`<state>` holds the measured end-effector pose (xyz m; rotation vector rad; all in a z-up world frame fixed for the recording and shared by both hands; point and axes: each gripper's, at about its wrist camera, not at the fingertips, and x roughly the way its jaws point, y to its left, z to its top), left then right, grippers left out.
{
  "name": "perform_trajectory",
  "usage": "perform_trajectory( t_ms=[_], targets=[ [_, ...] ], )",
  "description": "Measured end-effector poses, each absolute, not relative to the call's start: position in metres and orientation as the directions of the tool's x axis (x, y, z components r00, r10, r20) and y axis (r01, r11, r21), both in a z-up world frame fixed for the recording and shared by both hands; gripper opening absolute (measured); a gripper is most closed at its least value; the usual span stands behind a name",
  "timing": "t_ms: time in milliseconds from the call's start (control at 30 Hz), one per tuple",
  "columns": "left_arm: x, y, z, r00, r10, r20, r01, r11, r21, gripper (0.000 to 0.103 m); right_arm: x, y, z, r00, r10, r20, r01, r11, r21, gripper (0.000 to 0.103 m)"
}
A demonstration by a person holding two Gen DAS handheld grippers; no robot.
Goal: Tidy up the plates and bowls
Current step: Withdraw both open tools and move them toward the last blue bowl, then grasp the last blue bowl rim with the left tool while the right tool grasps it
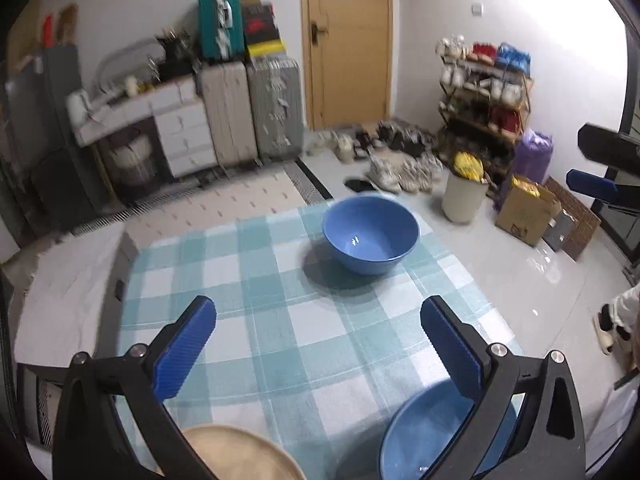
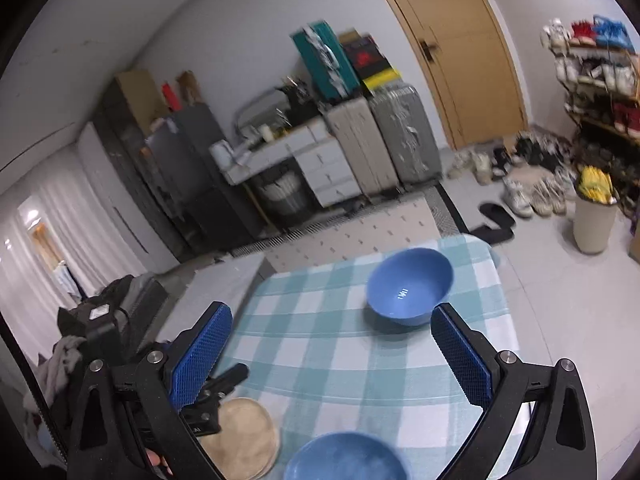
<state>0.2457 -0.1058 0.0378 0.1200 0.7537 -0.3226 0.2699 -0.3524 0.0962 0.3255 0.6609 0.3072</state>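
Both claws spread wide with nothing between the blue pads: left gripper [image 1: 318,344] and right gripper [image 2: 332,354] hovering over the teal checked tablecloth [image 1: 280,320]. Far blue bowl [image 1: 371,234] sitting upright toward the far edge of the cloth, apart from everything. Near blue bowl [image 1: 424,436] at the bottom edge, partly behind the left gripper's right finger. Beige plate [image 1: 244,454] beside it to the left, apart. No readable writing anywhere; box labels on the suitcases [image 1: 250,114] too blurred.
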Motion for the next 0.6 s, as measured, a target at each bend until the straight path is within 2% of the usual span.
perform_trajectory(
  t_ms=[100,200,333,600],
  targets=[
    [0.293,-0.115,0.017,0.589,-0.255,-0.767,0.344,0.938,-0.048,0.103,0.315,-0.364,0.078,0.695,0.380,-0.611,-0.136,0.903,0.407,0.101],
    [0.332,-0.124,-0.003,0.521,-0.249,-0.816,0.332,0.940,-0.074,0.103,0.354,-0.372,0.055,0.639,0.377,-0.670,-0.106,0.906,0.409,0.101],
    [0.378,-0.138,-0.025,0.404,-0.303,-0.863,0.337,0.926,-0.168,0.103,0.405,-0.382,0.011,0.557,0.328,-0.763,-0.044,0.929,0.367,0.101],
    [0.439,-0.173,-0.063,0.323,-0.263,-0.909,0.345,0.927,-0.146,0.102,0.455,-0.396,-0.051,0.462,0.294,-0.837,0.016,0.941,0.339,0.101]
  ],
)
